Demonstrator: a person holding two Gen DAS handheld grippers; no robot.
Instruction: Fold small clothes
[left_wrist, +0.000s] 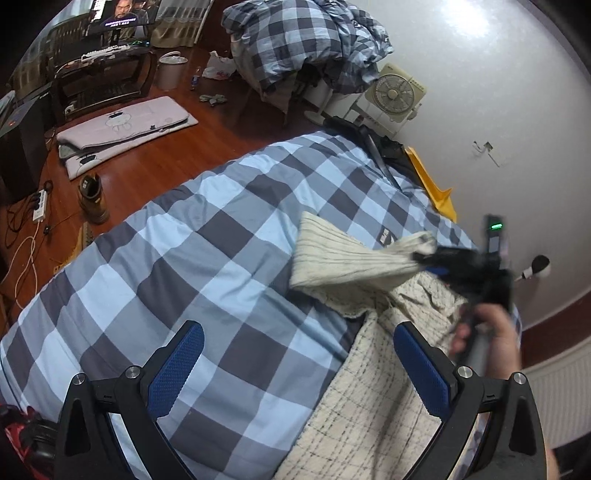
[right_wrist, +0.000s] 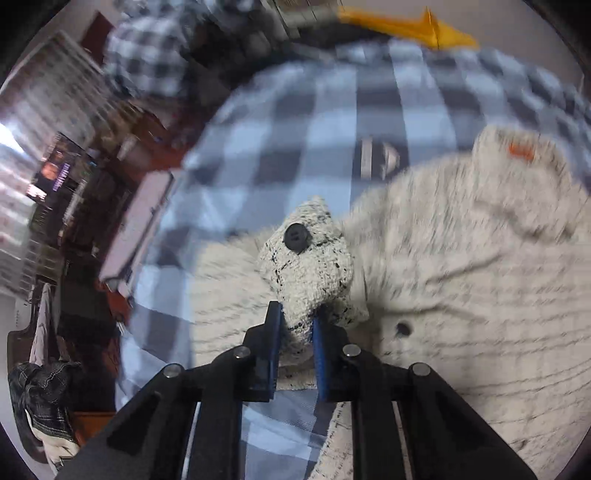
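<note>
A cream knit cardigan with thin dark check lines (left_wrist: 369, 387) lies on the blue-and-grey checked bedspread (left_wrist: 207, 266). My left gripper (left_wrist: 295, 365) is open and empty, hovering over the bedspread at the cardigan's left edge. My right gripper (right_wrist: 295, 325) is shut on a sleeve cuff (right_wrist: 310, 266) with a dark button, lifted above the garment body (right_wrist: 461, 266). In the left wrist view the right gripper (left_wrist: 428, 254) holds the ribbed sleeve (left_wrist: 343, 254) stretched across the bed. The right wrist view is motion-blurred.
A yellow object (left_wrist: 436, 184) lies at the bed's far edge by the white wall. A fan (left_wrist: 395, 92) and a heap of checked bedding (left_wrist: 306, 40) stand beyond. Wooden floor (left_wrist: 155, 166) at left holds a folded mat, a shoe, cables.
</note>
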